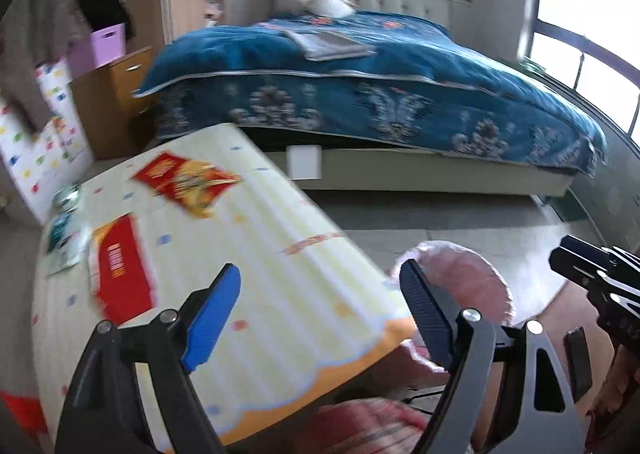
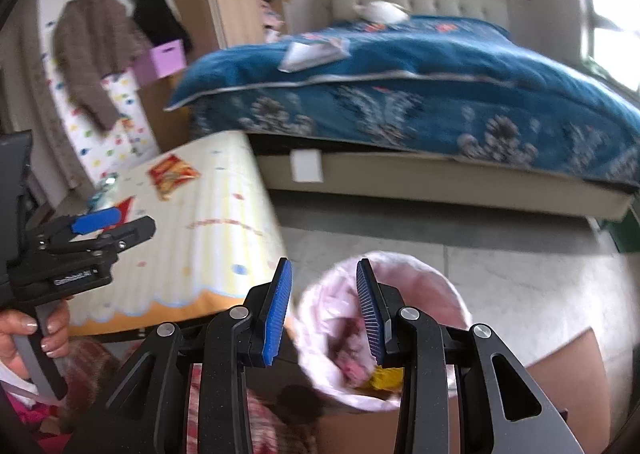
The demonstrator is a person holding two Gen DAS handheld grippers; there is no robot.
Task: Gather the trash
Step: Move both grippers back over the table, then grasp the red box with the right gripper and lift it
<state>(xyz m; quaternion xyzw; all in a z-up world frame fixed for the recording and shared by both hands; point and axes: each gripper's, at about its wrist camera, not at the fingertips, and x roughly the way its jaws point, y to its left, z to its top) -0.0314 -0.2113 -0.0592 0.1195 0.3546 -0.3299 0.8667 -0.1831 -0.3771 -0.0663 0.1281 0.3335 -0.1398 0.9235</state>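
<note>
A low table [image 1: 260, 274] with a pale yellow patterned cloth carries trash: a red and yellow snack bag [image 1: 186, 184] at the far end, a flat red packet [image 1: 122, 274] nearer, and a crumpled teal wrapper [image 1: 64, 226] at the left edge. My left gripper [image 1: 320, 314] hangs open above the table's near right corner, nothing between its blue pads. A bin [image 2: 456, 306] lined with a pink bag stands on the floor right of the table, with pink and yellow scraps [image 2: 384, 374] inside. My right gripper [image 2: 324, 310] is open over the bin's rim, nothing in it.
A bed [image 1: 400, 94] with a blue floral quilt fills the far side, a book [image 1: 332, 44] on it. A wooden dresser [image 1: 116, 94] with a lilac box [image 1: 108, 44] stands left. Coats [image 2: 92, 54] hang on the left wall. Grey tile floor [image 2: 520, 266] lies between table and bed.
</note>
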